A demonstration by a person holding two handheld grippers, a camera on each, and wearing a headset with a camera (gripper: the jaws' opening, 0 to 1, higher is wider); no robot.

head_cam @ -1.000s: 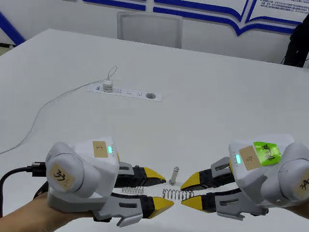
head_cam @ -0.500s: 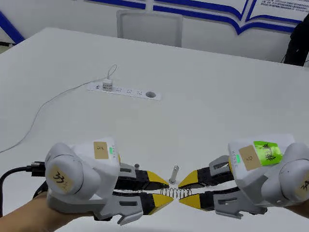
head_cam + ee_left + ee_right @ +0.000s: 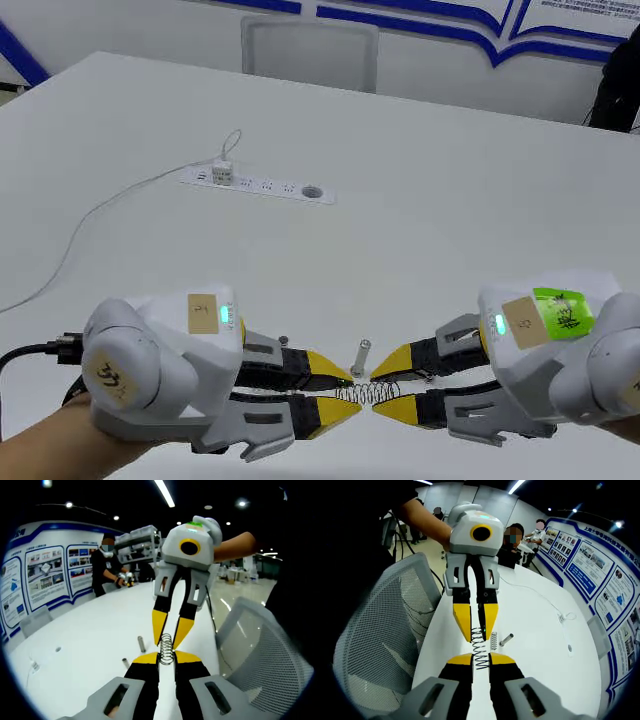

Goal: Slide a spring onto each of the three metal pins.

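Note:
A small metal spring hangs level between my two grippers just above the white table. My left gripper is shut on its left end and my right gripper is shut on its right end, the yellow tips almost meeting. In the left gripper view the spring runs from my own jaws to the right gripper. In the right gripper view the spring reaches the left gripper. A metal pin stands just behind the tips, a second pin further left. Another spring lies beside a pin.
A white power strip with a plugged adapter and a trailing cable lies mid-table. A grey chair stands at the far edge. A mesh chair is beside the table, and people stand in the background.
Both grippers have moved inward toward each other. The spring, which lay between their open tips, is now pinched at both ends, and the left jaws have narrowed.

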